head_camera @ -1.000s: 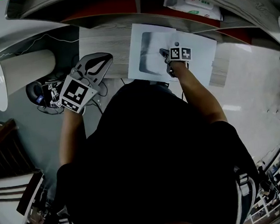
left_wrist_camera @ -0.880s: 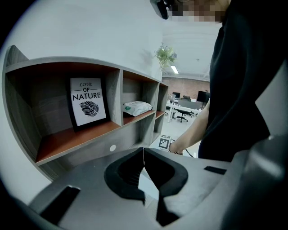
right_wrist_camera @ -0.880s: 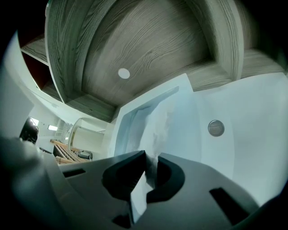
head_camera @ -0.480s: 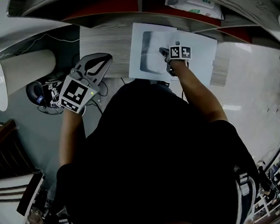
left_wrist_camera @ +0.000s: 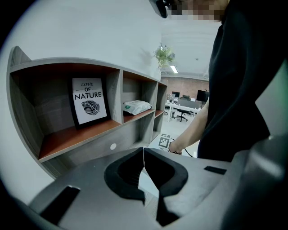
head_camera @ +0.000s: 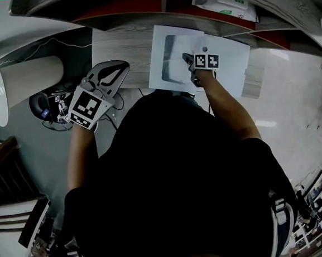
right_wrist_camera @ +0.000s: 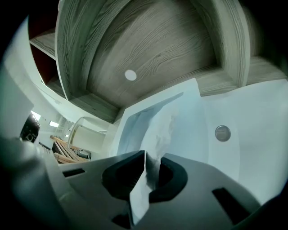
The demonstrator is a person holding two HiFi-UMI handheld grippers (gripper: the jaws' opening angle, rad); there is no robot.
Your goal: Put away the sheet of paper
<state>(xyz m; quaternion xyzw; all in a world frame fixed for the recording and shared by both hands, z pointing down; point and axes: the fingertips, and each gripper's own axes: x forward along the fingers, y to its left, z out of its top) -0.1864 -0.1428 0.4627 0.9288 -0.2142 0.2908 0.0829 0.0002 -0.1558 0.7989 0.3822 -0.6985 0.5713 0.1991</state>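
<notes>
Wood-grain desk [head_camera: 121,49] and a shelf unit [head_camera: 139,6] with red-brown boards run across the top of the head view, above grey floor. Nearest the camera, the person's dark-clad torso [head_camera: 176,179] fills the lower centre, with one bare forearm reaching to each tong.

The left gripper [head_camera: 120,68] hangs at centre left, over the desk's near edge. In its own view its jaws [left_wrist_camera: 143,150] are pressed together with nothing between them.

The right gripper [head_camera: 188,59] is at upper centre, down on a white mat [head_camera: 231,63]. Its jaws [right_wrist_camera: 145,155] are pinched on the near edge of the sheet of paper [right_wrist_camera: 153,112], which buckles up in a crease between them. The sheet of paper [head_camera: 172,51] lies flat farther out on the mat, just left of a small round metal disc [right_wrist_camera: 222,133].

Beyond the paper stands a wood-grain panel [right_wrist_camera: 153,49] with a white dot [right_wrist_camera: 130,75]. Farther back in the left gripper view, a framed leaf print [left_wrist_camera: 90,101] leans in the left compartment of the shelf. A soft packet [left_wrist_camera: 137,106] lies in the next one, a plant [left_wrist_camera: 164,55] tops the unit, and office desks show at centre right.
</notes>
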